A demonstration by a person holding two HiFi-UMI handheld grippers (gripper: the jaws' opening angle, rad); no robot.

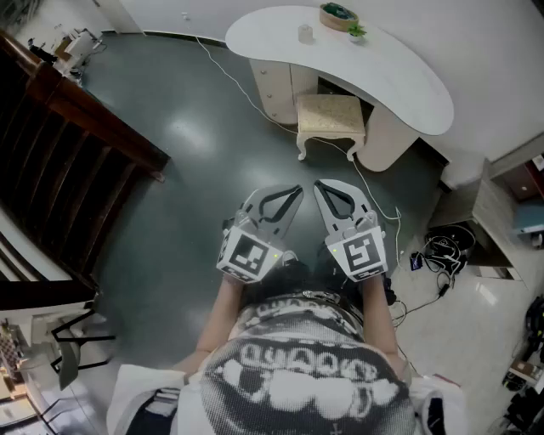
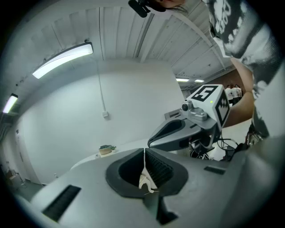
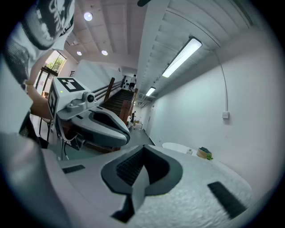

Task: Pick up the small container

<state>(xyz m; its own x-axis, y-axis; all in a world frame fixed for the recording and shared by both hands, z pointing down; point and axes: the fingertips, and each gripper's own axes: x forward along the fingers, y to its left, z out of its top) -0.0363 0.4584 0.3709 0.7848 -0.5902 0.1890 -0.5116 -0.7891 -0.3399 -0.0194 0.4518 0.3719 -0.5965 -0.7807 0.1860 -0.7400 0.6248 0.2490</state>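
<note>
Person stands on dark green floor (image 1: 195, 170), both grippers held close in front of torso, side by side, tips angled twd each other and nearly touching. Left gripper (image 1: 289, 197): jaws together; in left gripper view the ribbed pads meet along one seam w/ a whitish scrap (image 2: 146, 180) stuck low in that seam, can't tell if it's loose or part of the pad. Right gripper (image 1: 327, 194): jaws also together, nothing btwn them in right gripper view. Small container (image 1: 305, 33), a pale cylinder, stands upright on the white curved desk (image 1: 399, 81) at top of head view, well apart from both grippers, untouched. Near it on the desk, to the right: a round bowl (image 1: 338, 15) w/ sth green inside, and a little green plant (image 1: 356, 31) beside that. Cream stool (image 1: 330, 119) sits at the desk's front edge, btwn desk and grippers. White cable (image 1: 238, 85) runs across the floor past the stool. Dark wood railing (image 1: 76, 127) on the left.
</note>
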